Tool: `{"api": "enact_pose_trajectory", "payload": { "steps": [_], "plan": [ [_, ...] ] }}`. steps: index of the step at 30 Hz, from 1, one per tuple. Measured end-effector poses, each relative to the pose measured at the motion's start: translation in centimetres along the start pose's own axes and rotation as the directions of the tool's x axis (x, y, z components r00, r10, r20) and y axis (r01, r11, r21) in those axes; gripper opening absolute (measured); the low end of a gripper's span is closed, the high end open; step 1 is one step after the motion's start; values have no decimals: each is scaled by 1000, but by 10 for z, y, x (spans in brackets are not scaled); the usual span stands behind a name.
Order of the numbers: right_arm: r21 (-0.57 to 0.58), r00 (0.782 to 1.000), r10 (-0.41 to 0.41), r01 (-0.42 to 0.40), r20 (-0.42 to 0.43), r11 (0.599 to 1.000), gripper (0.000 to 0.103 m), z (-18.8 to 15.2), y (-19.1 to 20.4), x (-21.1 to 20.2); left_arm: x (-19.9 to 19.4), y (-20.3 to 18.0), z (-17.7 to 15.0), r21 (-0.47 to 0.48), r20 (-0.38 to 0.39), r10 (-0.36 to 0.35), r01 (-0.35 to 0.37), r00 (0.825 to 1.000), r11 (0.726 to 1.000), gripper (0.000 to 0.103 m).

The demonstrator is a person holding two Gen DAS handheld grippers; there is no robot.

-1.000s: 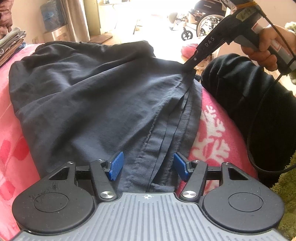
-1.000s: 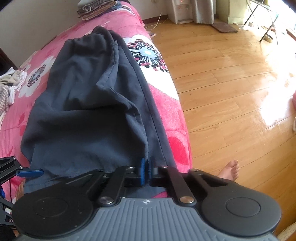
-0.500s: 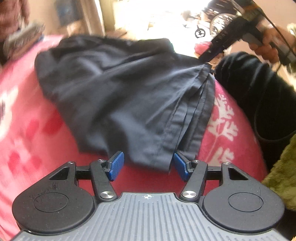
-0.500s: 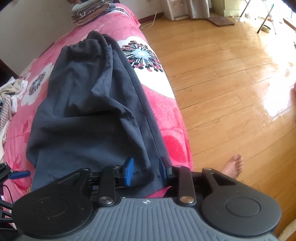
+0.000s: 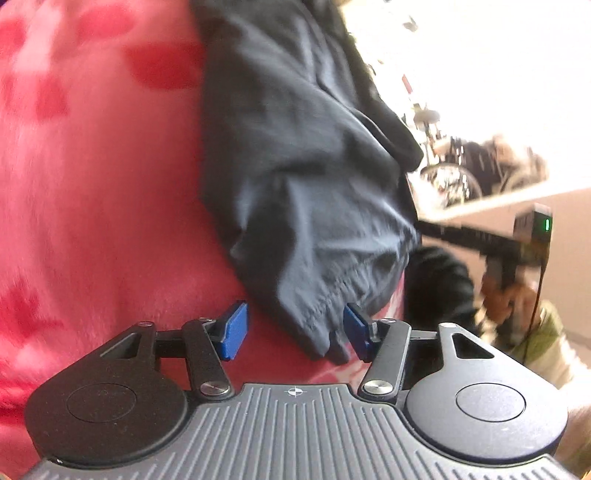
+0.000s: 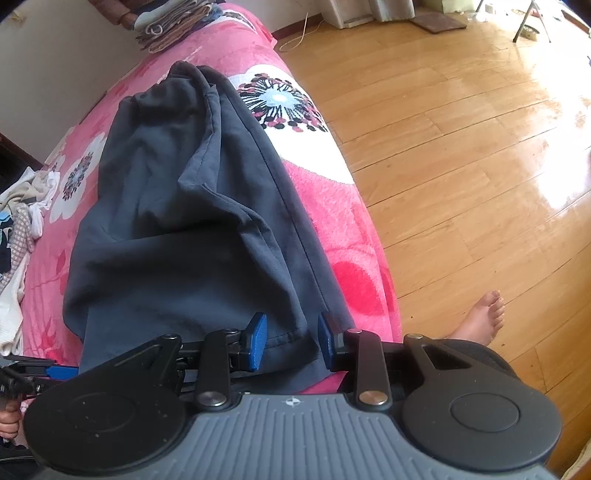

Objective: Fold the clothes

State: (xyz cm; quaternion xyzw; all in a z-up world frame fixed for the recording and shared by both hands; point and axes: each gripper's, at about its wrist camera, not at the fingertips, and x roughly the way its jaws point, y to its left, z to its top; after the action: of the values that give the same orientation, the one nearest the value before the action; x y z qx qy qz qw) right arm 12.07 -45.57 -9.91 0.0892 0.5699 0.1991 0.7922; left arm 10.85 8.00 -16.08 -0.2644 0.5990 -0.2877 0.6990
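A dark navy garment (image 6: 192, 206) lies lengthwise on a pink flowered blanket (image 6: 343, 221) on a bed. It also shows in the left wrist view (image 5: 303, 177), blurred by motion. My right gripper (image 6: 291, 341) is open, its blue pads either side of the garment's near hem without gripping it. My left gripper (image 5: 293, 332) is open, with a gathered corner of the garment lying between its pads. The left gripper's blue tip (image 6: 59, 371) shows at the lower left of the right wrist view. The right gripper's body (image 5: 517, 243) shows at the right of the left wrist view.
Folded cloths (image 6: 173, 22) are stacked at the bed's far end. Loose light clothes (image 6: 18, 229) lie at the left edge. A wooden floor (image 6: 461, 129) runs along the bed's right side, with a bare foot (image 6: 480, 317) near the bed.
My right gripper has opened and let go of the hem. My left gripper has swung round to the garment's corner, still open; its view is now tilted and blurred.
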Motion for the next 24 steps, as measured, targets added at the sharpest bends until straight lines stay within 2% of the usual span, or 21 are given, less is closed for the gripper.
{"api": "enact_pose_trajectory", "payload": {
  "steps": [3, 8, 12, 14, 17, 19, 21, 24],
  "plan": [
    [-7, 1000, -2, 2, -2, 1000, 32, 0, 1, 0, 6, 1, -1, -18, -22, -26, 26, 999, 1000, 46],
    [6, 1000, -5, 4, 23, 1000, 32, 3, -3, -5, 11, 6, -2, -48, -32, -48, 46, 998, 998, 44],
    [28, 1000, 19, -19, 23, 999, 32, 6, -8, -5, 15, 10, -2, -72, -39, -65, 63, 997, 995, 38],
    [30, 1000, 22, -22, 17, 999, 32, 6, -9, -3, 16, 12, -3, -84, -43, -74, 70, 996, 994, 34],
    [28, 1000, 29, -29, -2, 999, 31, 5, -9, 3, 18, 14, -2, -95, -43, -83, 79, 996, 992, 18],
    [21, 999, 32, -32, -15, 999, 28, 3, -8, 7, 17, 14, -1, -90, -37, -82, 78, 996, 993, 7],
    [3, 999, 28, -28, -23, 1000, 9, 1, -5, 9, 16, 10, -1, -69, -28, -81, 79, 996, 994, 3],
    [-8, 999, 33, -33, 1, 999, 2, 0, -1, 3, 14, 1, -2, -25, -4, -82, 82, 997, 996, 1]
  ]
}}
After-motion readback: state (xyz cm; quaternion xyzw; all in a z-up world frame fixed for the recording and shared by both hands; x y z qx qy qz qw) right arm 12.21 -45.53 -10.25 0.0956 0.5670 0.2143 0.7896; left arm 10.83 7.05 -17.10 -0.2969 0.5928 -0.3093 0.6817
